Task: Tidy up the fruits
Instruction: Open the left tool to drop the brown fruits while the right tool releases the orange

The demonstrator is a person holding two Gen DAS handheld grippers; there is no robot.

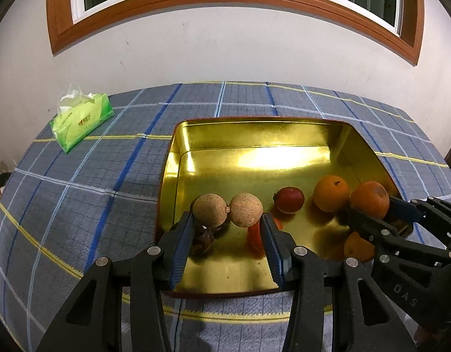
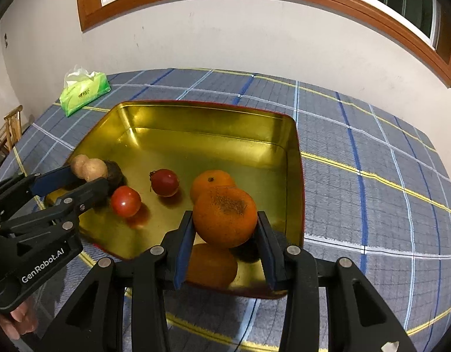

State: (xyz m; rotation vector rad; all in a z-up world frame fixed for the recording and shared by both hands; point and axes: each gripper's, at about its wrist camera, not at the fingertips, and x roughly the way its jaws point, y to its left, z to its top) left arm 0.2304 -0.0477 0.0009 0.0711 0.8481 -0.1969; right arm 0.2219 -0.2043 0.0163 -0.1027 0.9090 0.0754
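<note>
My left gripper [image 1: 227,216] is shut on a pair of joined round brown longans [image 1: 227,209] just above the near left of the gold tray [image 1: 254,129]. Under them lie a dark wrinkled fruit [image 1: 203,242] and a red tomato [image 1: 254,236], partly hidden by a finger. My right gripper [image 2: 225,214] is shut on a speckled orange [image 2: 224,217] above the tray's near right corner. On the tray floor lie a second orange [image 2: 210,182], a dark red fruit [image 2: 164,182] and the red tomato [image 2: 125,201]. The right wrist view also shows the left gripper [image 2: 89,176] with the longans [image 2: 89,167].
The tray [image 2: 296,158] sits on a blue plaid tablecloth [image 2: 372,176]. A green tissue pack [image 1: 80,123] lies at the far left of the table. A white wall and a wood-framed window stand behind. A wooden chair [image 2: 8,129] stands off the table's left edge.
</note>
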